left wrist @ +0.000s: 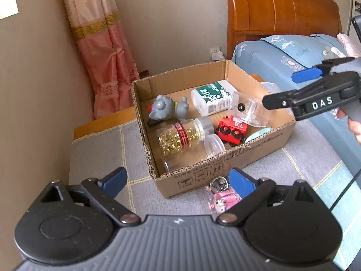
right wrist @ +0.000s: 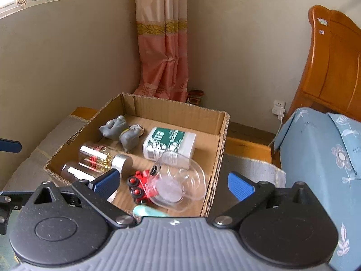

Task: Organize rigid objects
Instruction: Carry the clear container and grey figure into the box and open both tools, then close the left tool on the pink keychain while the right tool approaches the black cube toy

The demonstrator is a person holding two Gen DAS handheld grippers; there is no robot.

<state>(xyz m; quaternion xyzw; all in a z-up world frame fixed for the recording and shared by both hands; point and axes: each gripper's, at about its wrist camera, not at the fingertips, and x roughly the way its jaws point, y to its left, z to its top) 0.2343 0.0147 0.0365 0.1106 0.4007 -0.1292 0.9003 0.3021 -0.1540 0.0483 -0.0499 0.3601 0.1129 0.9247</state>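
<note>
Left gripper (left wrist: pixel 178 180): we see ribbed blue pads spread wide, empty, above a pink glossy keychain toy (left wrist: pixel 222 197) on the grey quilted mat beside the corrugated cardboard box (left wrist: pixel 225 169).

Right gripper (right wrist: pixel 173 181): we see its textured blue pads spread, empty, over the box (right wrist: pixel 216 158), where a clear moulded plastic cup (right wrist: pixel 180 180) lies against the red toy train (right wrist: pixel 141 186).

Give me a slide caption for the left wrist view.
Open left claw faces a cardboard box of toys and bottles, pink keychain outside.
</note>
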